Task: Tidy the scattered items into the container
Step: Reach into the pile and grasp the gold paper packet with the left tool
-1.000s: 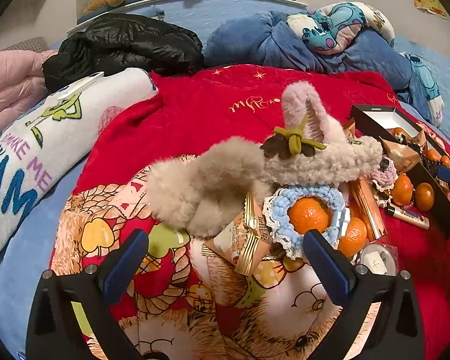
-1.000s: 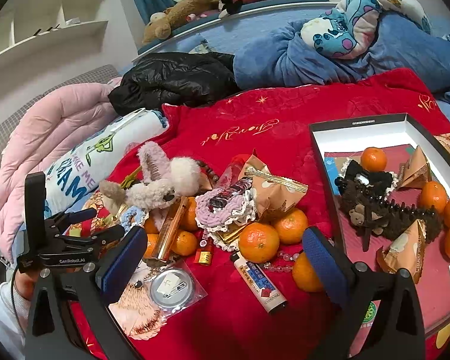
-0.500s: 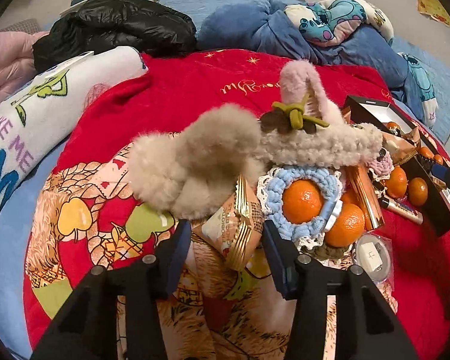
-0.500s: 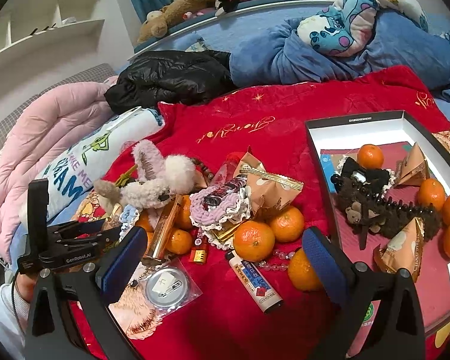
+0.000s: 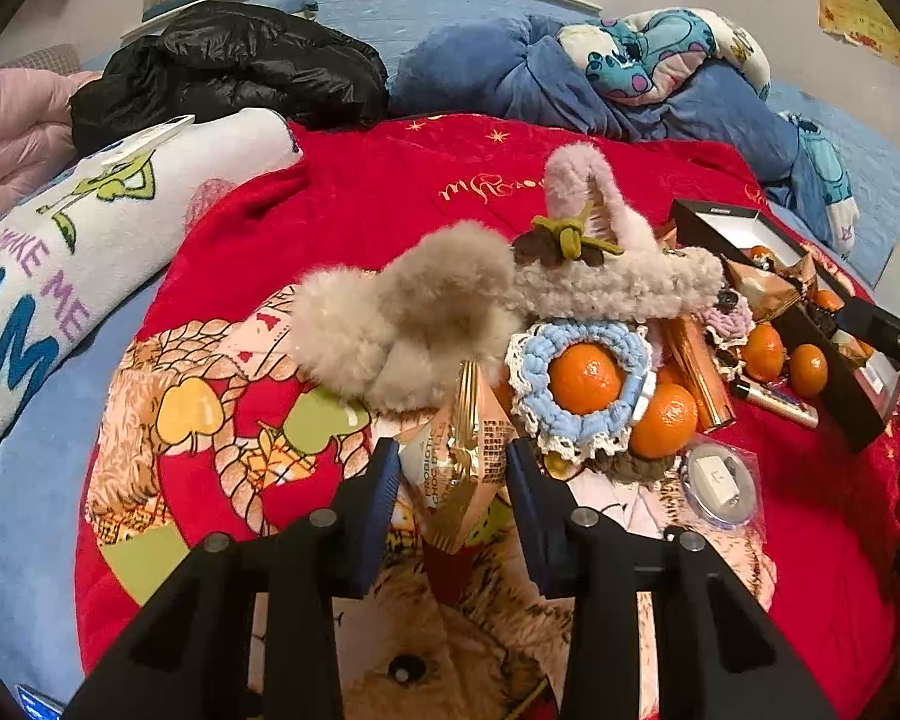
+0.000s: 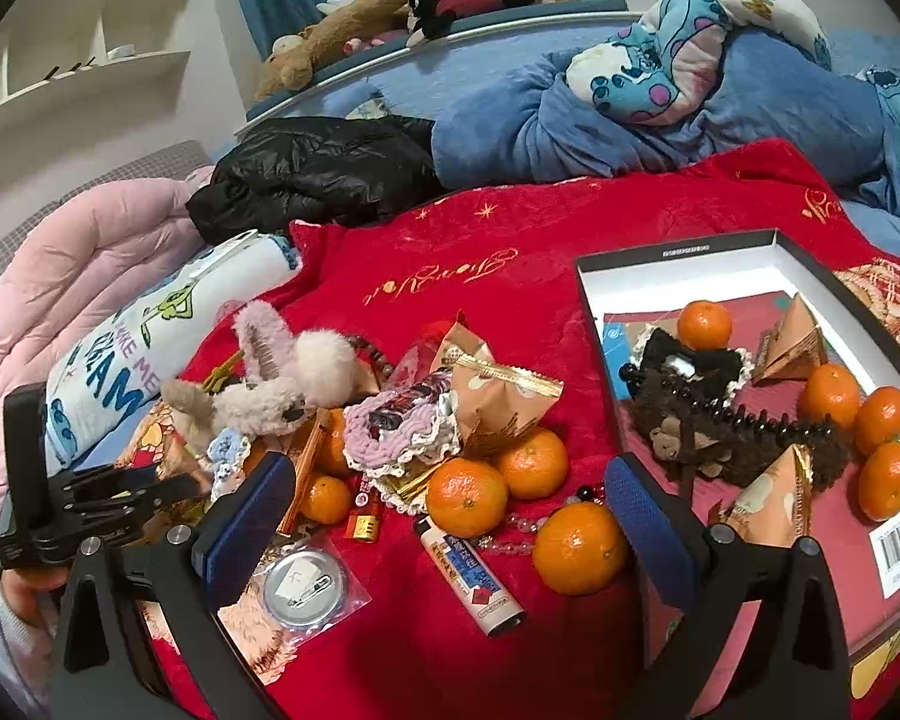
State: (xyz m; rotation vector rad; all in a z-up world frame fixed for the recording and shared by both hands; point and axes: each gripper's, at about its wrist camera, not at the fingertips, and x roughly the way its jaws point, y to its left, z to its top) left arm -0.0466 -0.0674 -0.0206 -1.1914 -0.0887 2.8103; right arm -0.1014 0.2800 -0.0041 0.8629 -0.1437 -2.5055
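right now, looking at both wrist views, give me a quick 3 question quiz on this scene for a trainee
1. True or false: the right gripper has its jaws shut on a tangerine.
2. What lies between the left gripper jaws? A) lighter B) snack packet C) fluffy hair clip
3. How many tangerines lie inside the box?

Key:
1. False. Its jaws stand wide open, holding nothing.
2. B. The snack packet sits between the closing jaws; the fluffy hair clip lies behind it, the lighter elsewhere.
3. Five tangerines.
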